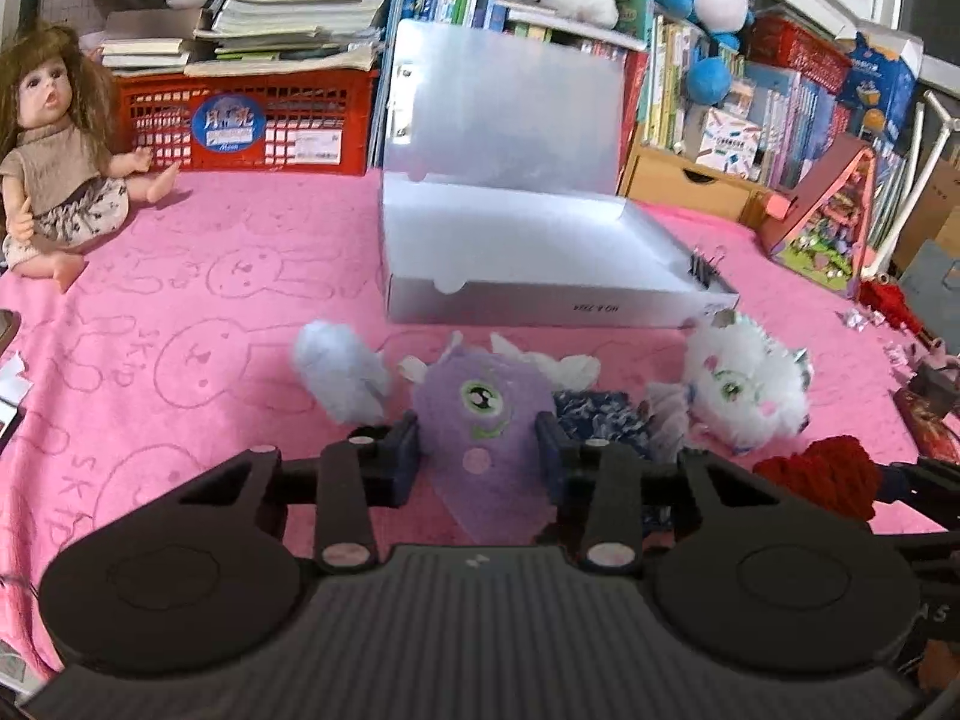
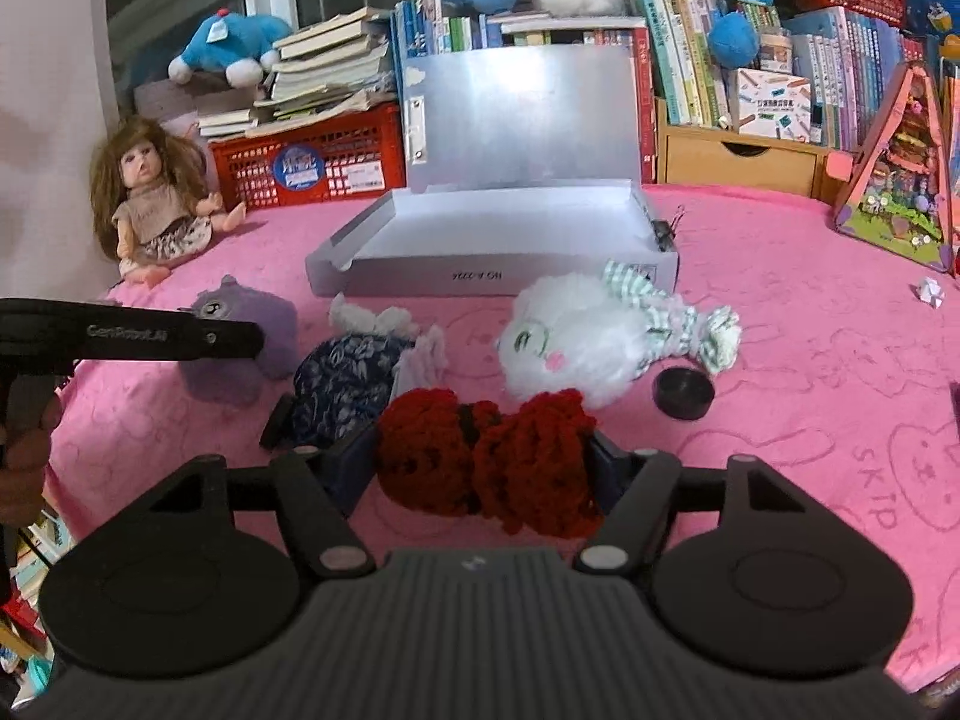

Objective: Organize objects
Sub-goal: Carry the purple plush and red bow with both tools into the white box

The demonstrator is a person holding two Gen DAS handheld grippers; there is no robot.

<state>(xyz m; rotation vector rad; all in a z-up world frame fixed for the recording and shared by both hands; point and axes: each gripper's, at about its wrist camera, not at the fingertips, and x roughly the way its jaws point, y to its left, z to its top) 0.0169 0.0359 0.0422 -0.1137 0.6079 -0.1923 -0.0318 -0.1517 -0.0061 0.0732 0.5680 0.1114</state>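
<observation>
Fingers of the left gripper (image 1: pixel 477 450) were pressed against both sides of the purple plush (image 1: pixel 480 414), which was held just above the pink blanket (image 1: pixel 180 312). By the right gripper (image 2: pixel 483 456), closed partway, the red yarn toy (image 2: pixel 486 459) was clamped. Behind them the open grey box (image 1: pixel 540 294) was seen, with the white plush (image 2: pixel 576 336) lying just before it.

The left gripper (image 2: pixel 240 336), seen to the left of the right gripper's own fingers, bears "CenRobot.AI" along its side. Beyond the fingers, the pink blanket (image 2: pixel 840 360) shows "SKIP" beside its rabbit outlines, off to the right (repeated at the left in the other view). The grey box (image 2: pixel 480 276) ahead carries an upside-down code, too blurred to read.
</observation>
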